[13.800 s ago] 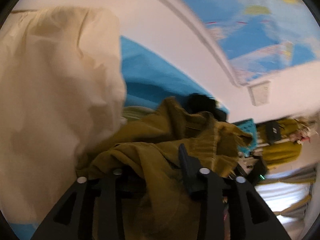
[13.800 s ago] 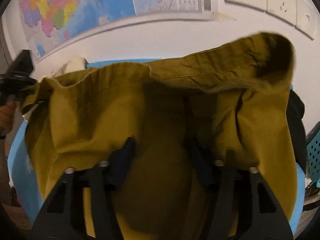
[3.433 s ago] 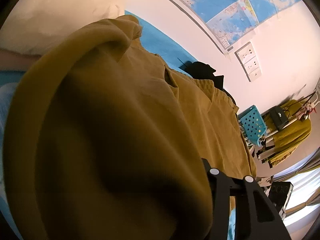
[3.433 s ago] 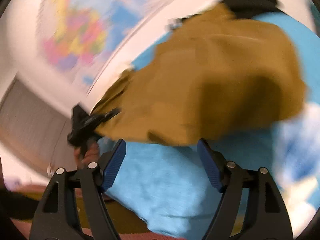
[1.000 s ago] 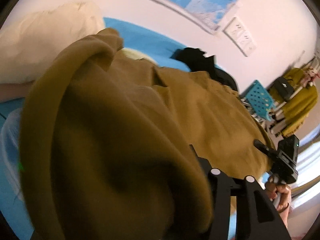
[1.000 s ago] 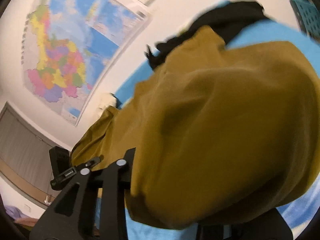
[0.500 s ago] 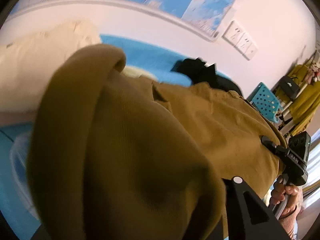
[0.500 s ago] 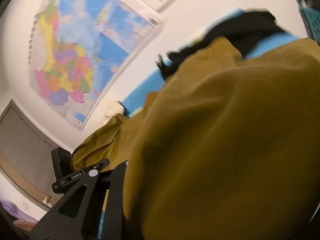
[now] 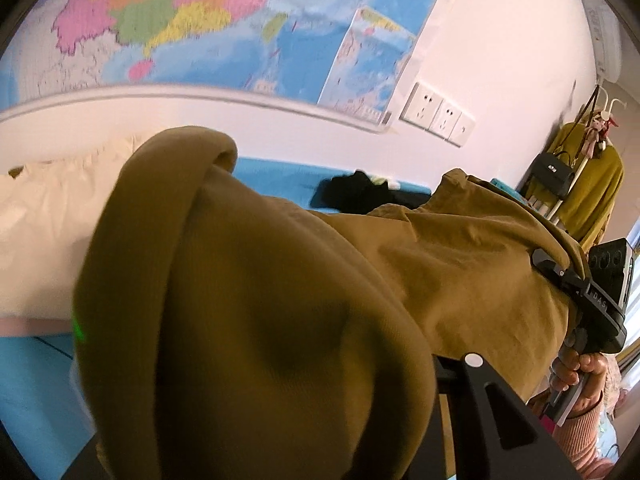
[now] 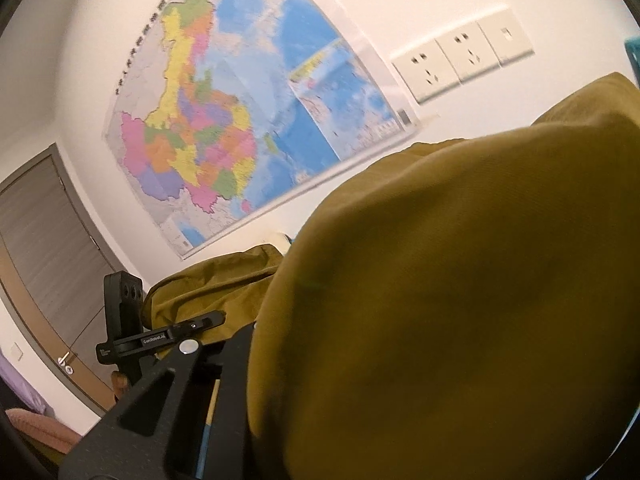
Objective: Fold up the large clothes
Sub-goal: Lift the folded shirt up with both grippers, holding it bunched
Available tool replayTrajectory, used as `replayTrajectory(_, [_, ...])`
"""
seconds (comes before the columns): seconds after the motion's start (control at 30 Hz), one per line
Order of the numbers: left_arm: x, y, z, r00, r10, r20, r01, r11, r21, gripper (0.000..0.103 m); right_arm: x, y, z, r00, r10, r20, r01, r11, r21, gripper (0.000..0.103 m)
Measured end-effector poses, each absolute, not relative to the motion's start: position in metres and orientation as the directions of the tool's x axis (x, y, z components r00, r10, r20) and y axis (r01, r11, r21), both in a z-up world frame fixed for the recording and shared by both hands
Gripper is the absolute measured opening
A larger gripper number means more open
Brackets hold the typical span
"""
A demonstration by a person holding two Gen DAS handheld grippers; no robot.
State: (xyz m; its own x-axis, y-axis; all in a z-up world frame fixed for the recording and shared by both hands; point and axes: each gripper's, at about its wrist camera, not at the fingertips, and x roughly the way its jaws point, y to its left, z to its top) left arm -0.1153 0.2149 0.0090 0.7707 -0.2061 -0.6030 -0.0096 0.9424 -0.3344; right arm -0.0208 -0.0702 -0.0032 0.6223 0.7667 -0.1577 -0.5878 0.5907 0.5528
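Note:
A large olive-brown garment hangs lifted between both grippers and fills the lower half of each view. In the right wrist view my left gripper is shut on one edge of it at the lower left. My right gripper shows in the left wrist view, shut on the opposite edge, with a hand on its handle. The cloth drapes over each camera's own fingertips and hides them. Only one black finger of the left gripper shows from its own camera.
Below lies a bed with a blue sheet, a cream pillow and a black garment. A wall map and sockets are behind. A coat stand stands right, a grey door left.
Both grippers have risen with the garment, lifting it off the bed. Both views now tilt up toward the wall and map, and the cloth covers more of the right gripper's fingers.

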Motion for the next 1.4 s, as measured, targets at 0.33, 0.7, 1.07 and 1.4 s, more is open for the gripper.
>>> replayTrajectory(0.33, [-0.131, 0.226, 0.038, 0.81, -0.145, -0.568, -0.027, 0.958, -0.284, 0.027, -0.012, -0.057, 0.019, 0.601, 0.791, -0.112, -0.638, 0.56, 0.529, 0.017])
replayTrajectory(0.7, [-0.136, 0.241, 0.058, 0.832, -0.098, -0.547, -0.058, 0.964, -0.26, 0.027, -0.003, -0.039, 0.032, 0.569, 0.818, -0.089, -0.673, 0.525, 0.521, 0.017])
replayTrajectory(1.07, [-0.146, 0.263, 0.072, 0.838, -0.044, -0.543, -0.102, 0.966, -0.236, 0.027, 0.005, -0.014, 0.042, 0.532, 0.843, -0.079, -0.707, 0.493, 0.507, 0.017])
replayTrajectory(1.4, [-0.152, 0.284, 0.08, 0.845, 0.007, -0.535, -0.146, 0.965, -0.217, 0.027, 0.014, 0.011, 0.048, 0.495, 0.866, -0.075, -0.731, 0.462, 0.502, 0.017])
